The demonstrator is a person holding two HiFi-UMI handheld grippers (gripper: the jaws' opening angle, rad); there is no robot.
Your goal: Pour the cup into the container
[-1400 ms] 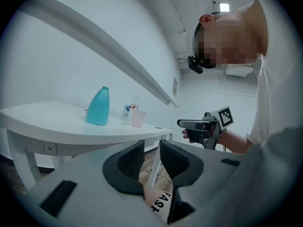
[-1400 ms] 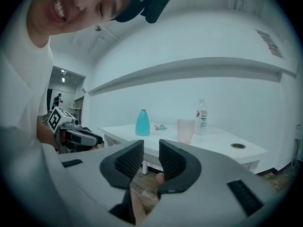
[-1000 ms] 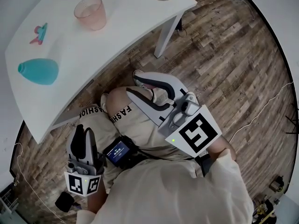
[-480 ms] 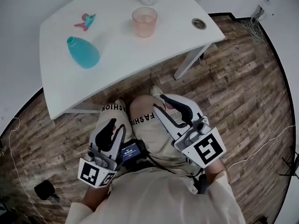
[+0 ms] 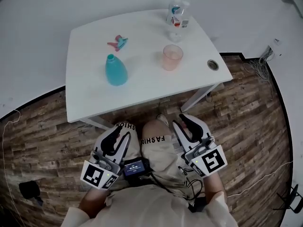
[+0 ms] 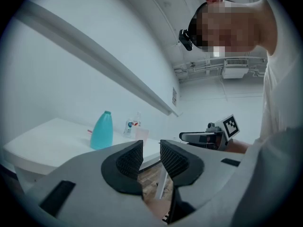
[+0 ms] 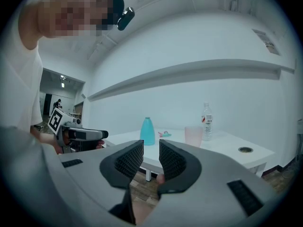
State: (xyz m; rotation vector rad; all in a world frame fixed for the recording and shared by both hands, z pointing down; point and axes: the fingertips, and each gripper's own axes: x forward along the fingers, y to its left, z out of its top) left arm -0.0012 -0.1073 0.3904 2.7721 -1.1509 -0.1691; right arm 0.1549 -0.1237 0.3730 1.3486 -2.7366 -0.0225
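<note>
I judge nothing is started yet: the pink cup (image 5: 172, 57) stands untouched on the bench (image 5: 90, 98), at 3 o'clock from the blue bottle (image 5: 116, 70). Left claw (image 5: 120, 133) and right claw (image 5: 182, 121) hover well short, each slightly parted and empty.

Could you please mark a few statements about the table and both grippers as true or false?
1. The pink cup stands upright on the white table. True.
2. The left gripper holds the teal bottle. False: its jaws are apart with nothing between them, and the bottle stands on the table.
3. The clear bottle stands beyond the cup, near the table's far edge. True.
4. The right gripper hangs over the tabletop. False: it is short of the table, above the person's lap, and empty.
</note>
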